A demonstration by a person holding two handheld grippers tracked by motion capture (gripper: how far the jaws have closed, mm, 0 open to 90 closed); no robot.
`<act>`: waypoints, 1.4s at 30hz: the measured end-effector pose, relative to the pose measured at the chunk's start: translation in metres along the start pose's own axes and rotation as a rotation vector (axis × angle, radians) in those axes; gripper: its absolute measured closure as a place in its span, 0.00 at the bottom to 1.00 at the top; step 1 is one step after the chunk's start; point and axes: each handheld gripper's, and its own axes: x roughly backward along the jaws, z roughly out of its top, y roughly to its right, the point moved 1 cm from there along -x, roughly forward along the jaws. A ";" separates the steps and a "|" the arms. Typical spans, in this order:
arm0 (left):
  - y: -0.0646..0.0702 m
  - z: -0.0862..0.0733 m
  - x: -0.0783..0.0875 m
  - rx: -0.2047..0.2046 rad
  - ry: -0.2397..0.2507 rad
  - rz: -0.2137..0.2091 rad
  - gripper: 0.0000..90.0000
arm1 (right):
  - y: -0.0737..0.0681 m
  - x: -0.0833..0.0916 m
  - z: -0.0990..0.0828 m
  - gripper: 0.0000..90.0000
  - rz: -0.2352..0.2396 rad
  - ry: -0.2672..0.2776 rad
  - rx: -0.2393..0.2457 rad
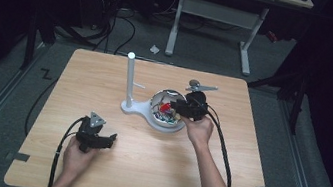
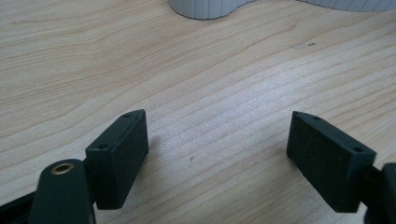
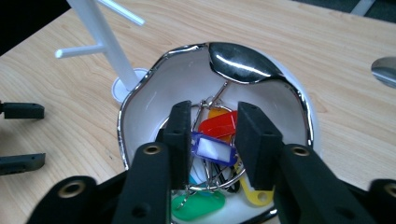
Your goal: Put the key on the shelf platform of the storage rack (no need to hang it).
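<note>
A white bowl with a chrome rim stands mid-table, joined to a white stand with an upright post and side pegs. Several coloured key tags on wire rings lie in the bowl: blue, red, green, yellow. My right gripper reaches into the bowl, and its jaws are shut on the two ends of the blue tag. My left gripper rests low over bare wood near the front left, jaws wide open and empty.
The wooden table has free room at the front and along both sides. A shiny metal piece lies on the table just beyond the bowl. Cables trail from both grippers toward the front edge. A desk frame stands on the floor behind.
</note>
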 end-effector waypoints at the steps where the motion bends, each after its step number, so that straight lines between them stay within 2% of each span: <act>1: 0.000 0.000 0.000 0.000 0.000 0.000 0.23 | -0.001 0.005 0.000 0.69 -0.009 0.006 0.011; 7: 0.000 0.000 0.000 0.000 0.000 0.000 0.23 | 0.000 0.017 0.000 0.63 -0.018 0.028 0.017; 11: 0.000 0.000 0.000 -0.003 0.001 -0.001 0.23 | 0.006 0.028 -0.005 0.61 -0.011 0.040 -0.015; 15: 0.000 0.000 0.000 -0.002 0.001 0.000 0.23 | 0.011 0.040 -0.009 0.56 -0.051 0.044 -0.011; 17: 0.000 0.000 0.000 -0.004 0.001 -0.001 0.23 | 0.011 0.045 -0.009 0.56 -0.056 0.058 0.002; 24: 0.000 0.000 0.000 -0.005 0.002 -0.001 0.23 | 0.012 0.058 -0.011 0.55 -0.051 0.069 -0.007; 27: 0.000 0.000 0.000 -0.002 0.003 0.001 0.23 | 0.016 0.068 -0.016 0.53 -0.046 0.096 -0.033; 30: 0.000 0.000 0.000 -0.003 0.003 0.000 0.23 | 0.019 0.072 -0.018 0.53 -0.055 0.094 -0.033; 33: 0.000 0.000 -0.001 -0.005 0.004 0.000 0.23 | 0.022 0.085 -0.022 0.51 -0.059 0.110 -0.052; 38: 0.000 0.000 -0.001 -0.004 0.004 0.001 0.23 | 0.023 0.098 -0.023 0.51 -0.062 0.138 -0.056; 42: 0.000 0.000 -0.001 -0.005 0.004 0.000 0.23 | 0.023 0.104 -0.024 0.50 -0.067 0.137 -0.051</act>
